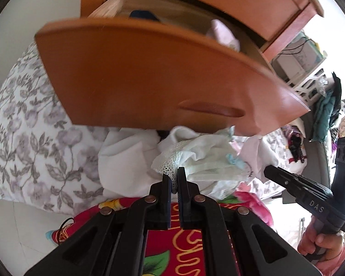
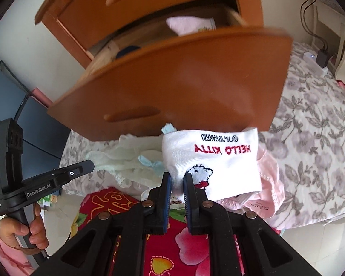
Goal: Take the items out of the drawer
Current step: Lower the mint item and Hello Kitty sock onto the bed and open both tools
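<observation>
An orange wooden drawer point(image 1: 149, 76) point(image 2: 172, 87) stands pulled out above the bed; inside lie a pink folded garment point(image 1: 223, 34) point(image 2: 188, 25) and a dark blue item point(image 1: 142, 15) point(image 2: 128, 50). My left gripper point(image 1: 174, 177) is shut on the lacy edge of a pale mint-white garment point(image 1: 207, 156), which hangs over a pile of white clothes below the drawer front. My right gripper point(image 2: 177, 179) is shut on a white "Hello Kitty" sock point(image 2: 214, 161), held over pink clothing point(image 2: 264, 197). Each gripper also shows in the other's view: the right gripper point(image 1: 273, 172) and the left gripper point(image 2: 87, 164).
A floral grey-and-white bedsheet point(image 1: 23, 126) point(image 2: 315, 138) lies under the clothes pile. A red patterned blanket point(image 1: 184, 241) point(image 2: 172, 241) is near the cameras. A white basket with boxes point(image 1: 306, 78) and hanging clothes point(image 1: 326, 115) stand right of the cabinet. A blue cabinet point(image 2: 11, 92) stands left.
</observation>
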`<state>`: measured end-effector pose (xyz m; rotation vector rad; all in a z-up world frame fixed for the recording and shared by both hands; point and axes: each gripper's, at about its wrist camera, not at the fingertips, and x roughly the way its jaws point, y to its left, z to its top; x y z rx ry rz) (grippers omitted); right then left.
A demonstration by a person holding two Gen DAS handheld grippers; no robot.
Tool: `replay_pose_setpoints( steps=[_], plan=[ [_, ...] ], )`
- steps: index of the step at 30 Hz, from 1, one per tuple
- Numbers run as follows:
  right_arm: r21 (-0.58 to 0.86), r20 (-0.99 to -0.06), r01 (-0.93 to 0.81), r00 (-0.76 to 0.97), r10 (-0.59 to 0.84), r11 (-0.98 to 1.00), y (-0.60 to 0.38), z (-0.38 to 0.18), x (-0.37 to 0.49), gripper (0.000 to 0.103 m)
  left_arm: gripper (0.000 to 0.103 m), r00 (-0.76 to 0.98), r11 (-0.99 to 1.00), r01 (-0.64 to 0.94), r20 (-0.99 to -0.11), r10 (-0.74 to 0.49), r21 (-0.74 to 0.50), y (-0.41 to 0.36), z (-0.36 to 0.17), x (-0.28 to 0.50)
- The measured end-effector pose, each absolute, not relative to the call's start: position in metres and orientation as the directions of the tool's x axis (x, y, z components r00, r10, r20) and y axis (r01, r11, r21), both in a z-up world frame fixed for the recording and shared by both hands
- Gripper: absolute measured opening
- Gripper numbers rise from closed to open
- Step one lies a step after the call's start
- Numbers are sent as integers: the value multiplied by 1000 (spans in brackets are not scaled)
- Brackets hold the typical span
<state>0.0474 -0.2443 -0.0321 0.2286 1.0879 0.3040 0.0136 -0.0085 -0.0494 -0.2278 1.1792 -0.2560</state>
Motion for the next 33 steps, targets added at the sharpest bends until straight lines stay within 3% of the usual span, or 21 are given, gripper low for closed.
replay_pose_setpoints(
  steps=[19, 27, 29, 31, 33],
  plan=[
    [302, -866, -127, 378, 328, 945, -227, -53, 55, 14, 6, 307, 972, -4, -925, -224, -237, 0, -78, 19],
    [277, -879, -111, 372, 298, 955, -224, -55, 57, 19, 34, 302, 976, -45, -935, -188, -211, 6, -81, 21],
    [265, -880, -107, 380, 285, 958, -224, -54, 57, 27, 41, 310, 977, -53, -934, -179, -205, 7, -79, 21],
    [249, -880, -98, 394, 267, 964, -224, -53, 57, 42, 51, 317, 979, -70, -935, -158, -189, 9, -78, 21],
    [239, -879, -89, 403, 254, 967, -226, -52, 57, 51, 59, 312, 981, -91, -941, -134, -170, 12, -78, 22]
  ],
)
